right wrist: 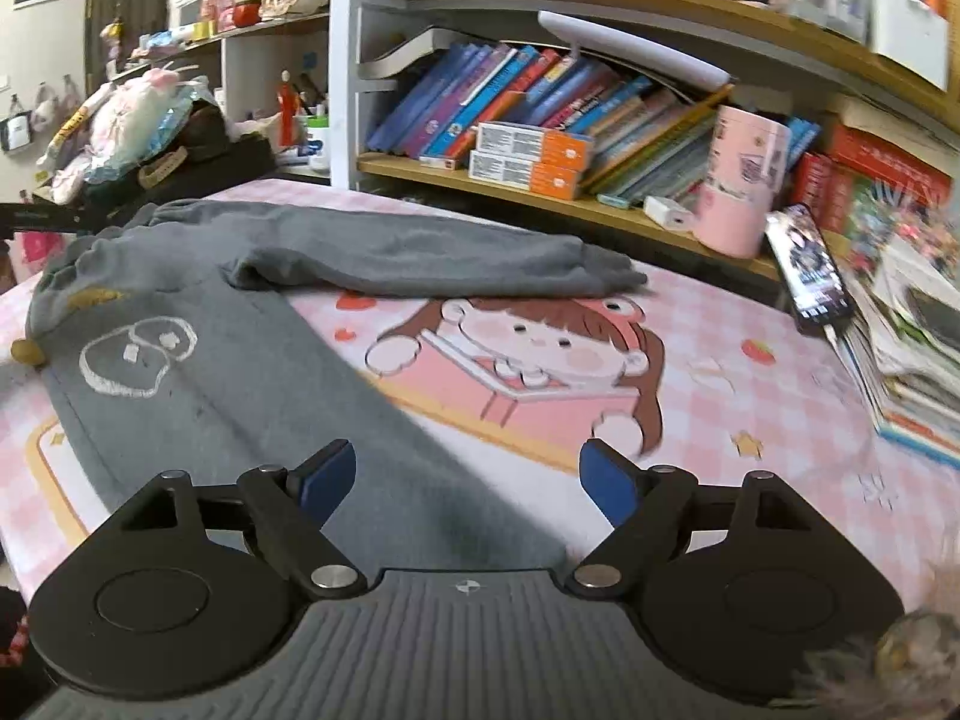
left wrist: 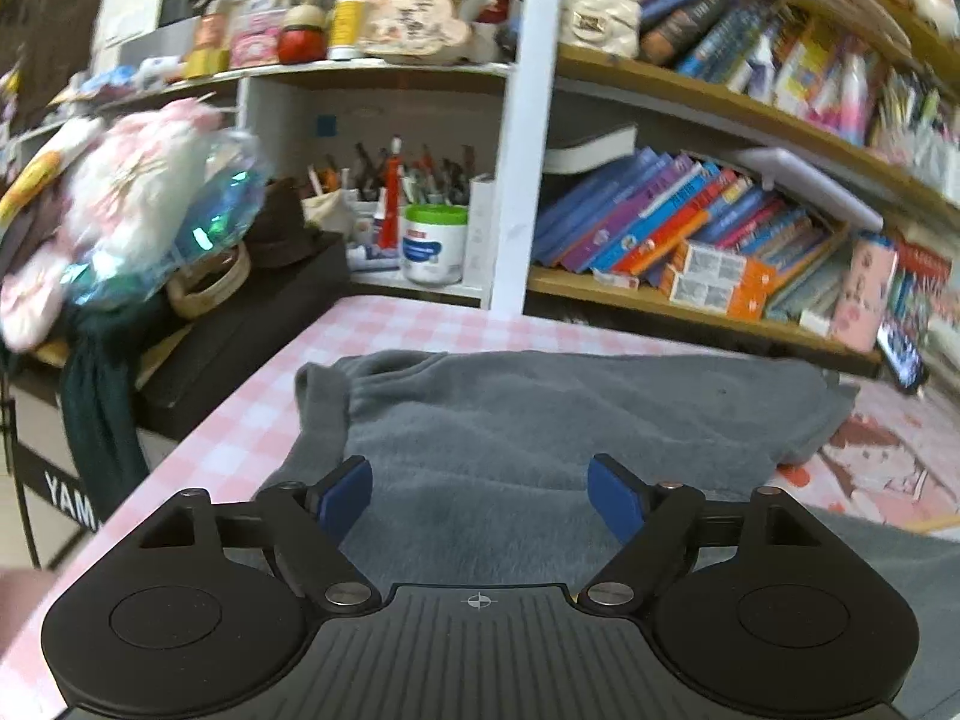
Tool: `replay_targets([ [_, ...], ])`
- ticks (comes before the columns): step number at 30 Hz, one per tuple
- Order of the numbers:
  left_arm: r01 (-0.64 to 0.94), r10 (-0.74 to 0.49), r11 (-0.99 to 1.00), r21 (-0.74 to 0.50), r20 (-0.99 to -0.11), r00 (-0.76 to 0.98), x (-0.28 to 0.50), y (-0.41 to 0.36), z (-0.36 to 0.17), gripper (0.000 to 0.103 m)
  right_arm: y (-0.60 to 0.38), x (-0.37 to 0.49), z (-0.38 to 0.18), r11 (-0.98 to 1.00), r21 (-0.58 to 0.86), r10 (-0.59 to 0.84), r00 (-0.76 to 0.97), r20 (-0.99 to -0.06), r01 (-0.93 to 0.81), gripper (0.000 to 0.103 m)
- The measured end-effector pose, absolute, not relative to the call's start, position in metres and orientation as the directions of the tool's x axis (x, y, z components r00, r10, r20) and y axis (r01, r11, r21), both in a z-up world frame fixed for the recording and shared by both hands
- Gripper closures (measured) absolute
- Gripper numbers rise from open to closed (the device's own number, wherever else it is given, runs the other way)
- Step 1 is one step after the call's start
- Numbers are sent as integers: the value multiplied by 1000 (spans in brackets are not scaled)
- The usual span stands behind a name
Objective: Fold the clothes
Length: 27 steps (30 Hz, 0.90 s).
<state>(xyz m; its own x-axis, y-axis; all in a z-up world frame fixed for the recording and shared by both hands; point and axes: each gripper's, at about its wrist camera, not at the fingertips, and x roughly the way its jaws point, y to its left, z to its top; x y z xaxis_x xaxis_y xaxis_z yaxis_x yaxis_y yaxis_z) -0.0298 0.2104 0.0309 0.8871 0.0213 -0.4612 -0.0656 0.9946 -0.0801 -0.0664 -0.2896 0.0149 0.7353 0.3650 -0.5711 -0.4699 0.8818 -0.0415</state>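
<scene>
A pair of grey fleece trousers [right wrist: 240, 372] lies spread on the pink checked table cover [right wrist: 750, 420], its two legs splayed apart; one leg [right wrist: 420, 258] runs along the back, the other comes toward me. A white drawing marks the near leg [right wrist: 135, 360]. In the left wrist view the grey trousers [left wrist: 540, 420] fill the middle. My left gripper [left wrist: 478, 495] is open and empty just above the fabric. My right gripper [right wrist: 468, 480] is open and empty over the lower end of the near leg.
Bookshelves [right wrist: 600, 192] full of books stand right behind the table. A pink cylinder [right wrist: 744, 180], a phone [right wrist: 810, 270] and a stack of books [right wrist: 912, 360] sit at the right. Soft toys and a dark keyboard case [left wrist: 228, 324] crowd the left edge.
</scene>
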Motion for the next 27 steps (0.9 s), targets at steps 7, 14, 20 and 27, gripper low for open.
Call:
replay_targets([
  [7, -6, -33, 997, -78, -494, 869, 1, 208, 29, 20, -281, -16, 27, 855, -30, 398, 693, -602, -518, 20],
  [14, 32, -42, 999, -28, -523, 852, 36, 212, 33, 16, -255, 48, 28, 821, -75, 395, 657, -642, -566, 19],
  [20, 37, -1, 998, 56, -530, 848, 67, 217, 40, 16, -226, 101, 24, 790, -92, 402, 626, -668, -606, 19],
  [27, 42, 36, 991, 127, -554, 832, 114, 227, 37, 16, -210, 168, 21, 788, -81, 406, 613, -677, -611, 19],
])
